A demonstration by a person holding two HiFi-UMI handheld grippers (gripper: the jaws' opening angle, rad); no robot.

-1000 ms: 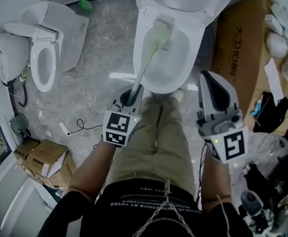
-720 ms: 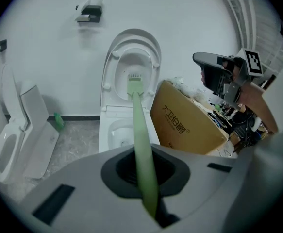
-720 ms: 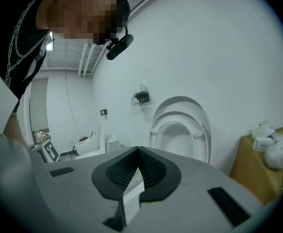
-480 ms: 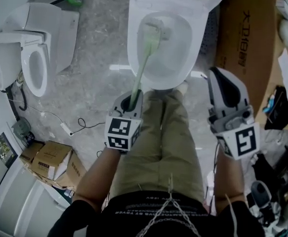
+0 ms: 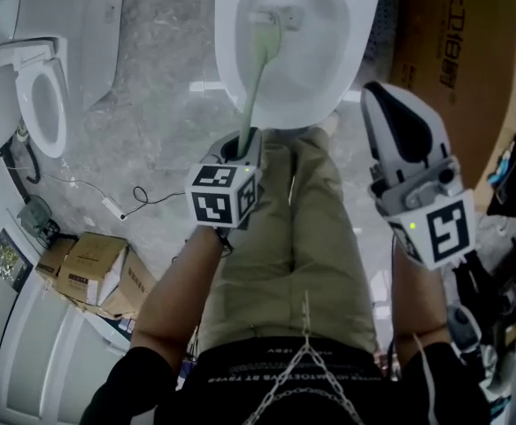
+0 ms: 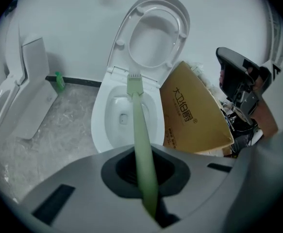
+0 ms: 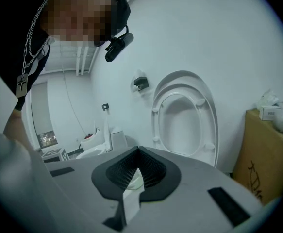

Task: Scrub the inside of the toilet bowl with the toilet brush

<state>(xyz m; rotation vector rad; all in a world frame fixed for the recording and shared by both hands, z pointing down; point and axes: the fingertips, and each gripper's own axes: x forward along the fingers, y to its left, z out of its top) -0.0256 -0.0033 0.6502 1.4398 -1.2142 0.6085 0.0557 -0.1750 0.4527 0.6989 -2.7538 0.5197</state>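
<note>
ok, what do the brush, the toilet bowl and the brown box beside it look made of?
Toilet brush: pale green, matte, seemingly one-piece, so probably moulded plastic.
Toilet bowl: smooth glossy white with soft highlights, likely glazed ceramic.
Box: dull brown with dark print, looks like cardboard.

Ahead of me the toilet brush (image 5: 256,71) ran from my left gripper (image 5: 237,146) into the toilet bowl (image 5: 226,67), with a cardboard box (image 5: 452,69) just right of it, a second toilet (image 5: 42,104) well left, and my right gripper (image 5: 397,124) beside the box.
</note>
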